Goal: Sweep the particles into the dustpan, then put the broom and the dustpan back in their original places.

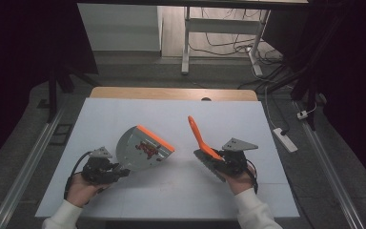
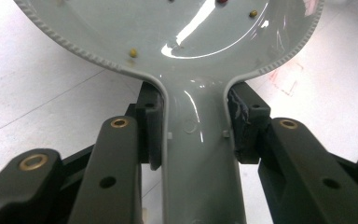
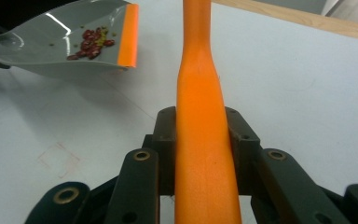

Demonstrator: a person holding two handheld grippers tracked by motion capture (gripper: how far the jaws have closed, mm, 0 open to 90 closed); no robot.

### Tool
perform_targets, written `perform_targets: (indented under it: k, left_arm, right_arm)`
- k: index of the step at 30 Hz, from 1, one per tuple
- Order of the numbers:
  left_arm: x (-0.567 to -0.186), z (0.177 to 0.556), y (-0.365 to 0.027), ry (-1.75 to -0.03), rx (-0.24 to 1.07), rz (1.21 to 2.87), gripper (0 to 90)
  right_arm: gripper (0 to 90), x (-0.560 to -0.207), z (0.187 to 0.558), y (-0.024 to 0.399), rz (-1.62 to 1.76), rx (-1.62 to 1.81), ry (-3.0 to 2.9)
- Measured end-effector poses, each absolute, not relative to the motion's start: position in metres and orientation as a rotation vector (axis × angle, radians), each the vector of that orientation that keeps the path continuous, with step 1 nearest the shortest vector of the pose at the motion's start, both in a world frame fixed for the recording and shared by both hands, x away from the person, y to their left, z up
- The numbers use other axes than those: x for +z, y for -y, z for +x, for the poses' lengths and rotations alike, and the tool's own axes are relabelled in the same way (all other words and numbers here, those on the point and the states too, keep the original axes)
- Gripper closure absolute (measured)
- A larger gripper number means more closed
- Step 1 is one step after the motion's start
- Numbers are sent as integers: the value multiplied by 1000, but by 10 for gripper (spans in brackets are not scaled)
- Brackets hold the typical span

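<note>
A grey dustpan [image 1: 136,155] with an orange front lip [image 1: 156,138] is lifted and tilted over the white table, with a small heap of red beans [image 1: 147,150] inside. My left gripper [image 1: 118,170] is shut on its handle; in the left gripper view the grey handle [image 2: 196,154] sits pinched between both pads and the left gripper [image 2: 193,133] closes around it. My right gripper [image 1: 220,159] is shut on a brush with an orange handle [image 1: 198,133] pointing up and away, dark bristles [image 1: 207,167] below. The right gripper [image 3: 200,140] clamps the orange handle [image 3: 200,93]; the dustpan [image 3: 42,39] and beans [image 3: 91,42] lie at upper left.
The white board [image 1: 171,195] covers a wooden table whose far edge [image 1: 171,93] shows at the back. A power strip [image 1: 286,139] and cables lie on the floor to the right. A desk leg [image 1: 186,43] stands beyond the table.
</note>
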State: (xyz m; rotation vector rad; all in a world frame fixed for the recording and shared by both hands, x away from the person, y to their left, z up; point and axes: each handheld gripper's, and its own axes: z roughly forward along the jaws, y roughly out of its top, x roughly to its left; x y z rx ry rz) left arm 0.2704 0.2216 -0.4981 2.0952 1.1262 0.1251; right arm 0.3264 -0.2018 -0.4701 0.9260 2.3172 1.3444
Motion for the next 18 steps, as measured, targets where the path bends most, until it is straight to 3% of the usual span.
perform_targets:
  k: [18]
  left_arm:
    - [-496,267,-225,-1190,179,2051,615]
  right_arm:
    - [698,-468,318,216,891,1348,-2359]
